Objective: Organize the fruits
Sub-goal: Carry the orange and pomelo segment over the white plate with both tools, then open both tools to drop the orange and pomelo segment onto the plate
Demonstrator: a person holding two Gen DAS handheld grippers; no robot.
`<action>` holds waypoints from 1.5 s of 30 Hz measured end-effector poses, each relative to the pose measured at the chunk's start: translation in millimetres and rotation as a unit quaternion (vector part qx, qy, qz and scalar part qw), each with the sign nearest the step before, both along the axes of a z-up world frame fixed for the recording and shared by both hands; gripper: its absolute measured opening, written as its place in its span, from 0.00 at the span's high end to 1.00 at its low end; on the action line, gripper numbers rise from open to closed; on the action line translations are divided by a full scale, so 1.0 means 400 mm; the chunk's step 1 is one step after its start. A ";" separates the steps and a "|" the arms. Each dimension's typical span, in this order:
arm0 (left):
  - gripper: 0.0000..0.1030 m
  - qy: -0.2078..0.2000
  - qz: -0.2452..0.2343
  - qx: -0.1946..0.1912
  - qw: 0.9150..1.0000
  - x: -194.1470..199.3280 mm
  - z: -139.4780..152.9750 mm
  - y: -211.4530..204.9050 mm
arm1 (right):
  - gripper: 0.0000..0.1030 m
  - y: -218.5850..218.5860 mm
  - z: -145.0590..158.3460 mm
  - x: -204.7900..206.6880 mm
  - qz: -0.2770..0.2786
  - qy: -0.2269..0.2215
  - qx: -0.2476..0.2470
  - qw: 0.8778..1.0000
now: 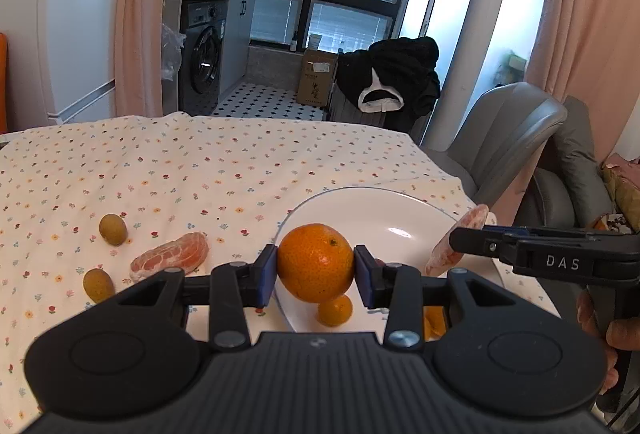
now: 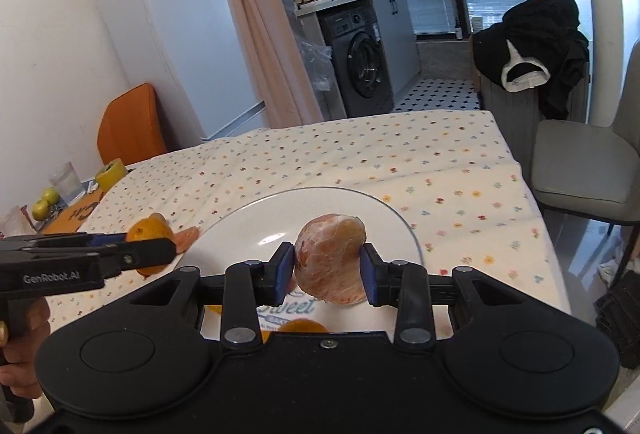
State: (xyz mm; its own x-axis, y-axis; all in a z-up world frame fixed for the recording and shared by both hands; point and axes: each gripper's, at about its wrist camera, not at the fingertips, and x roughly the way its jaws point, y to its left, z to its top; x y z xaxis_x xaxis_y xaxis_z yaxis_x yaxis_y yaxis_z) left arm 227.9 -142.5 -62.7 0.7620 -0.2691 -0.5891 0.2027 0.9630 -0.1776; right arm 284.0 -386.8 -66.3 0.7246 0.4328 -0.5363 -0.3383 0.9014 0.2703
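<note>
Together over the plate [image 1: 384,205], the left gripper [image 1: 316,268] pinches an orange [image 1: 316,260] and the right gripper [image 2: 328,268] a peeled segment [image 2: 332,260], apparently for release; another segment [image 1: 170,258] and two small fruits [image 1: 113,230] lie left of the left gripper.

My left gripper [image 1: 316,266] hides the white plate's [image 1: 400,209] near rim and part of a small orange fruit [image 1: 335,310]; my right hand [image 1: 616,334] is cut off at the edge.
</note>
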 end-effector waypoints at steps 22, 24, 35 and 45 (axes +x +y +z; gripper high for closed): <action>0.62 0.004 -0.013 -0.008 1.000 0.070 -0.013 -0.015 | 0.74 0.028 -0.014 0.082 -0.003 0.009 0.008 1.000; 0.62 0.002 -0.009 -0.007 1.000 0.063 -0.007 -0.009 | 0.74 0.030 -0.011 0.078 -0.002 0.008 0.007 1.000; 0.59 -0.005 0.020 -0.003 1.000 -0.011 0.033 0.052 | 0.69 0.049 0.015 0.021 0.007 0.003 0.011 1.000; 0.44 -0.021 0.048 -0.004 0.999 -0.072 0.063 0.111 | 0.59 0.072 0.041 -0.024 0.016 -0.004 0.016 1.000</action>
